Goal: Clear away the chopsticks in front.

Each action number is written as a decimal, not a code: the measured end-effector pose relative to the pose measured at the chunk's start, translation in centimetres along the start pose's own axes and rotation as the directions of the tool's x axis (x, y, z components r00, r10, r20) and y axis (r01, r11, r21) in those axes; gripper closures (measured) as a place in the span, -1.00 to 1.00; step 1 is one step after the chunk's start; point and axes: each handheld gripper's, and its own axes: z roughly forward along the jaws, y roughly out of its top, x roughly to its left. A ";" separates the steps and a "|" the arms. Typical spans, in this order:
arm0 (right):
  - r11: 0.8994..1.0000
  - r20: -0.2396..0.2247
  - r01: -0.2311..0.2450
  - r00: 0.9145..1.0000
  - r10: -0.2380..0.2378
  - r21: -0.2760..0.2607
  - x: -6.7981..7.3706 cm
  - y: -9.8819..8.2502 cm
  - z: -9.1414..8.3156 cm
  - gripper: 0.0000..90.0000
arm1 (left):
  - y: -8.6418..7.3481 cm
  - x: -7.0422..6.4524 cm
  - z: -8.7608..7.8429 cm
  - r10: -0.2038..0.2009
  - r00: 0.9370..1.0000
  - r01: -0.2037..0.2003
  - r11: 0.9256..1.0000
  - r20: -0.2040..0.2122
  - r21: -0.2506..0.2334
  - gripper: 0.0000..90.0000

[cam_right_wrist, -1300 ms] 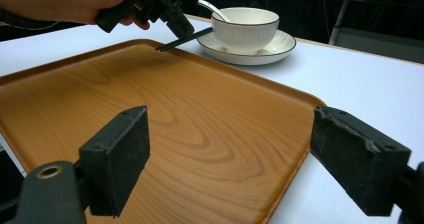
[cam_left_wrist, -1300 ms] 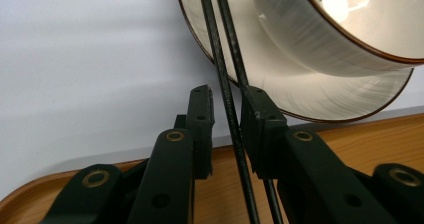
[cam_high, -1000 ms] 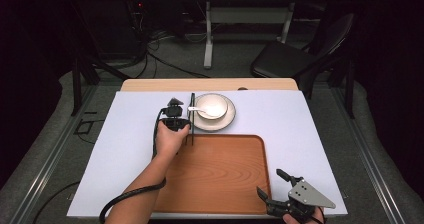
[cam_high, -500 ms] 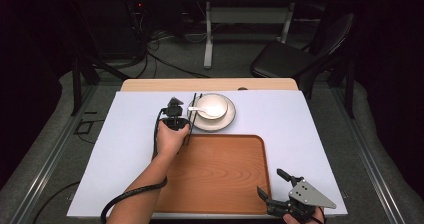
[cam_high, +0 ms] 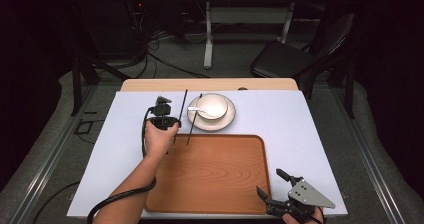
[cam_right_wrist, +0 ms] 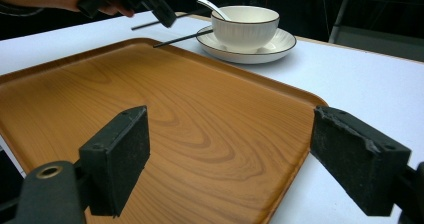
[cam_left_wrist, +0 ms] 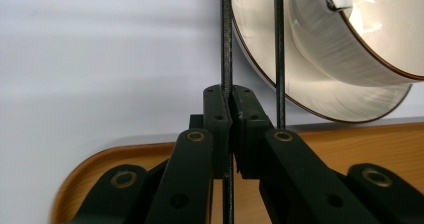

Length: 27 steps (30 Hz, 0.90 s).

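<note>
a: what's the left gripper (cam_left_wrist: 229,101) doing?
b: jaws squeezed tight on one black chopstick (cam_high: 181,115), just left of the plate (cam_high: 229,123). it pinches near the middle so the stick won't tip.
a: & the other chopstick (cam_high: 194,119)?
b: free, lying w/ its far end on the plate rim, near end at the wooden tray (cam_high: 215,179).
a: right gripper (cam_high: 274,190)?
b: jaws wide open, holding nothing, waiting at the tray's near right corner.
a: the room?
b: white table cover (cam_high: 320,134), dark room, a black chair (cam_high: 295,59) far right. bowl (cam_high: 211,105) w/ a spoon (cam_high: 202,111) sits on the plate.
</note>
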 end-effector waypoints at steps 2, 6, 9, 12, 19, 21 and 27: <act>1.000 0.000 0.002 1.000 -0.002 0.000 0.0 0.0 0.0 -0.65 | -0.2 0.4 -0.9 0.004 1.000 -0.004 1.000 0.004 -0.010 0.91; 1.000 0.002 0.001 1.000 -0.001 0.004 0.1 0.0 0.1 -0.65 | -0.7 1.4 -2.8 0.022 1.000 -0.022 0.999 0.007 -0.029 0.91; 1.000 0.003 0.009 1.000 -0.009 0.005 0.1 0.0 0.1 -0.65 | -1.4 2.2 -4.4 0.035 0.999 -0.034 0.999 0.016 -0.032 0.91; 1.000 0.003 0.006 1.000 -0.006 0.007 0.2 0.0 0.2 -0.65 | -2.0 2.8 -5.6 0.044 0.999 -0.044 0.998 0.023 -0.035 0.91; 1.000 0.006 0.006 1.000 -0.006 0.009 0.2 0.0 0.2 -0.65 | -4.4 3.9 -8.4 0.069 0.997 -0.068 0.997 0.040 -0.033 0.91; 1.000 0.007 0.005 1.000 -0.006 0.009 0.2 0.0 0.2 -0.65 | -5.2 4.2 -9.0 0.071 0.996 -0.070 0.997 0.046 -0.032 0.91; 1.000 0.009 0.008 1.000 -0.008 0.012 0.3 0.0 0.3 -0.65 | -8.0 4.6 -10.0 0.069 0.996 -0.068 0.997 0.060 -0.030 0.91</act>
